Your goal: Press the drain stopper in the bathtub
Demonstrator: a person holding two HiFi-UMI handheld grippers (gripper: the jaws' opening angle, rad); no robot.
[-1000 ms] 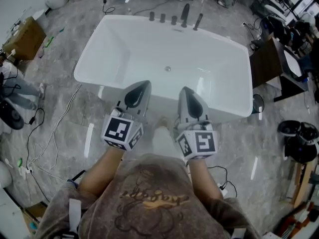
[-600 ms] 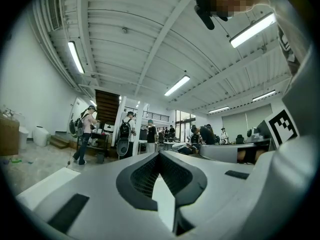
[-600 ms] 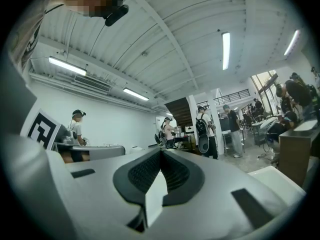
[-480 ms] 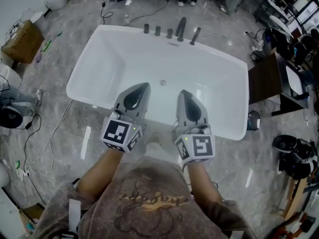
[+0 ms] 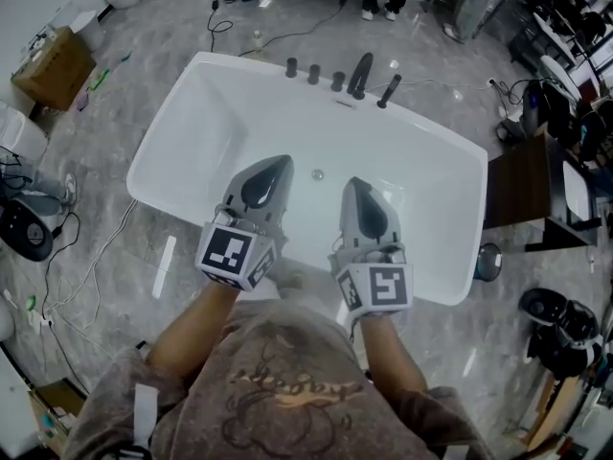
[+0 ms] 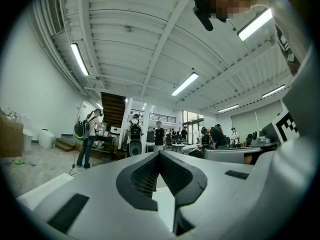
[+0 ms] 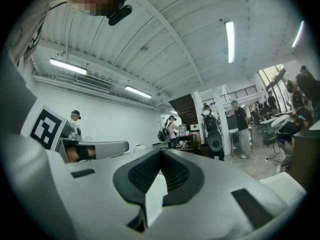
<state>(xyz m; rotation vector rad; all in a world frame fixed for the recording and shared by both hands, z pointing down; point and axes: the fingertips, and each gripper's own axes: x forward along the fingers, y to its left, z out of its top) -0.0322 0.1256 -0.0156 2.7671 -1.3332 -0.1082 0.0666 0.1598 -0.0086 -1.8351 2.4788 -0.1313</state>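
L gripper and R gripper are held side by side over the near rim of the white bathtub, noses pointing toward its far side. Both are closed: in the L gripper view the ribbed pads meet at the tip w/ nothing btwn them, and it's the same in the R gripper view. Neither has hold of anything.

Drain stopper, a small round metal disc, sits on the tub floor. In the head view it shows btwn the two gripper tips, nearer the L one, and neither gripper touches it. Beyond both grippers, on the tub's far rim, stands a dark faucet spout w/ a row of dark knobs to its left.

Left of the L gripper, across the grey marble floor, are a cardboard box and loose cables. Right of the R gripper, past the tub end, is a dark table.

Only the head view shows the tub inside and the stopper. The gripper views look out level and up instead: ceiling strip lights, a staircase and standing people w/ backpacks. Each also catches the other gripper's marker cube at the frame edge.
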